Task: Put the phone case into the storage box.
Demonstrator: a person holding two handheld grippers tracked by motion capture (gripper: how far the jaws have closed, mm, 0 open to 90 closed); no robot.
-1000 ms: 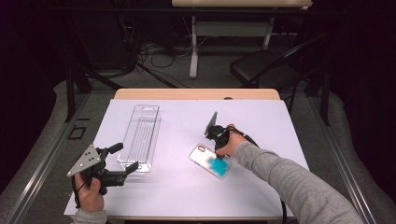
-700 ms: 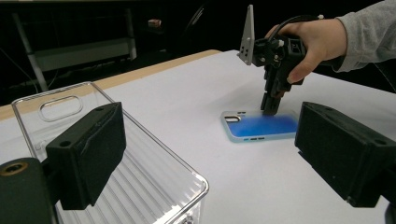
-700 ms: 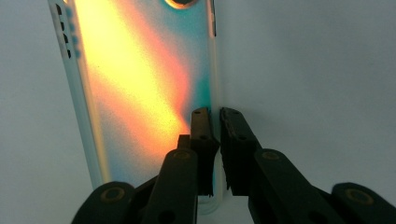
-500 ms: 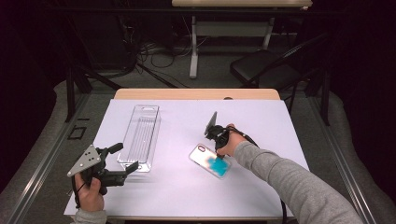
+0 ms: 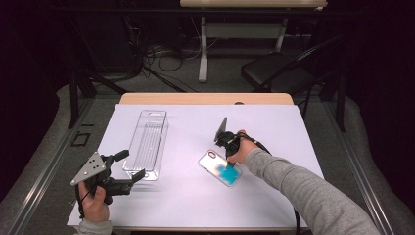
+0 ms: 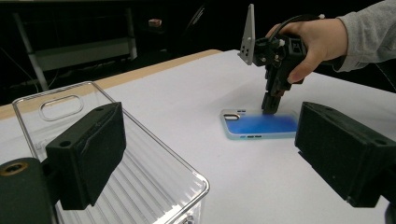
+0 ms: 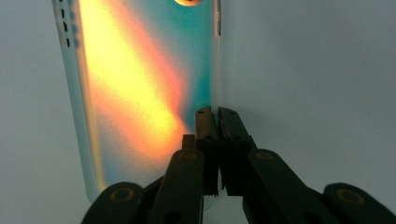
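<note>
On the counter (image 5: 293,127), near its right-centre, the phone case (image 5: 220,168) lies flat, its place unchanged from the earlier frames. Both hands sit where they were. The right gripper (image 6: 270,106) points down at the case's long edge; its fingers (image 7: 205,122) have just been closing and now stand pressed together on that rim. The left gripper (image 5: 133,168) hangs near the counter's left front corner with fingers (image 6: 88,151) wide apart, holding nothing, just beside the clear plastic tray (image 5: 148,142). Whether the case's rim is truly pinched is hard to judge; its near end is hidden behind the gripper.
</note>
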